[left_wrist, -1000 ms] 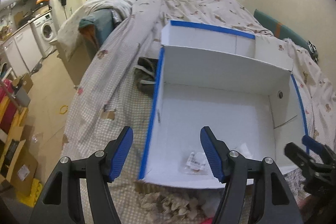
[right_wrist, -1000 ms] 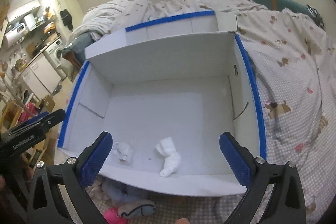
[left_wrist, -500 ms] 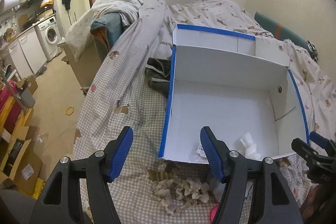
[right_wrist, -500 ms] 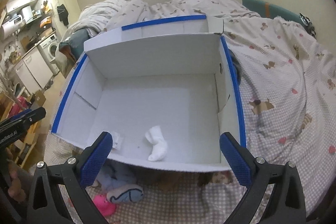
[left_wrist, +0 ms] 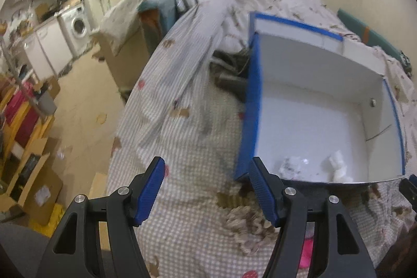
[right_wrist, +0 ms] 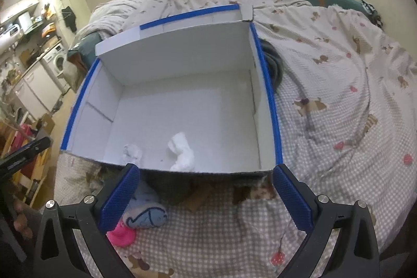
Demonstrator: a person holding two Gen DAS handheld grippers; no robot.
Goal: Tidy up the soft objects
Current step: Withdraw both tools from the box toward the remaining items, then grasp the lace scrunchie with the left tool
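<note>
The right gripper (right_wrist: 206, 197) hung wide and empty over the bed (right_wrist: 338, 85); the left gripper (left_wrist: 208, 193) likewise. Beside the box (right_wrist: 268, 95), the blue whale toy (right_wrist: 146, 216) wanted a centred, gentle pinch.

Dim warm light, motion blur, fisheye warping.

The left tool (left_wrist: 207, 193) hangs wide open over the checked bed (left_wrist: 187, 147), beside a white blue-edged box (left_wrist: 307, 119) holding two crumpled white cloths (left_wrist: 338, 168).
</note>
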